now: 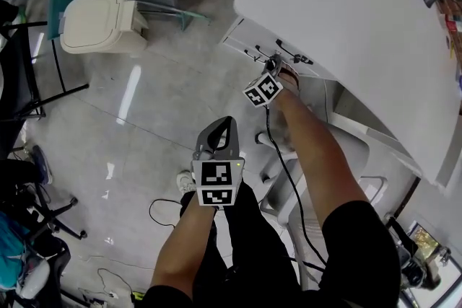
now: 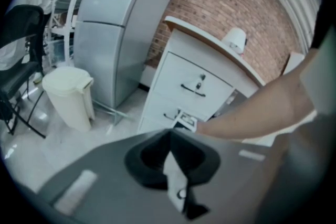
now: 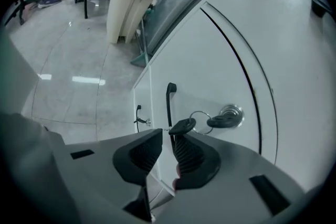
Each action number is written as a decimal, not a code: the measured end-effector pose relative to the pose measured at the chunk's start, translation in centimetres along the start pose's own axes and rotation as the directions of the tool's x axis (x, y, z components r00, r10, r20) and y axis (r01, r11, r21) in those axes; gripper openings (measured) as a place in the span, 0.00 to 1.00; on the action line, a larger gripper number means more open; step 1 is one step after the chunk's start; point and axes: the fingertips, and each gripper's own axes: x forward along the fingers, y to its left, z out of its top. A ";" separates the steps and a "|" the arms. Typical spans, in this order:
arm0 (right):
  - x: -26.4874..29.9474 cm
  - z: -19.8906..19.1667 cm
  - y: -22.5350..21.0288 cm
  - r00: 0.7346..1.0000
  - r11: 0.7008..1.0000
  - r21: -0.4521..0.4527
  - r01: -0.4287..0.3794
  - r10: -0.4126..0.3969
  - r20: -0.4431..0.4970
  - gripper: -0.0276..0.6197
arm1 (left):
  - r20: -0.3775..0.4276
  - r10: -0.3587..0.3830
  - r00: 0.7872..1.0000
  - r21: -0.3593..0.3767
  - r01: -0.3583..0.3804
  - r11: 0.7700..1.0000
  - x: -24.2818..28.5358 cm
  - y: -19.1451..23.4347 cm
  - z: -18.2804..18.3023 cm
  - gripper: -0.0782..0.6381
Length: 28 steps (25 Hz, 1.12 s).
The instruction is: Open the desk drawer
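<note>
Jaws of right tool partly open, astride the drawer handle left of the keys; left tool closed and empty

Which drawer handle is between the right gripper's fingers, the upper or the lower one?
The upper handle, right beside the keys hanging in the lock; the lower handle sits farther off.

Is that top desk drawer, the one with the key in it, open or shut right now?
Shut. The top drawer has its front flush with the drawer below, and no gap shows around its edges.
</note>
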 end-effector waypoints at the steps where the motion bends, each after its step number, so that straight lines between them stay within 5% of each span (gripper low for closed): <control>1: 0.1 0.0 0.0 1.000 1.000 -0.018 0.011 -0.011 0.003 0.13 | -0.002 -0.005 1.000 -0.002 0.005 1.000 0.0 -0.1 -0.3 0.11; 8: 0.0 0.1 -0.6 0.997 0.991 -0.116 0.072 -0.070 0.017 0.06 | -0.012 -0.016 1.000 -0.019 0.015 1.000 0.0 -0.5 -1.7 0.11; 28: -4.4 -1.0 4.7 0.997 0.988 -0.131 0.076 -0.075 0.010 0.05 | -0.032 0.031 0.999 -0.034 -0.032 0.999 -2.6 0.7 -3.7 0.11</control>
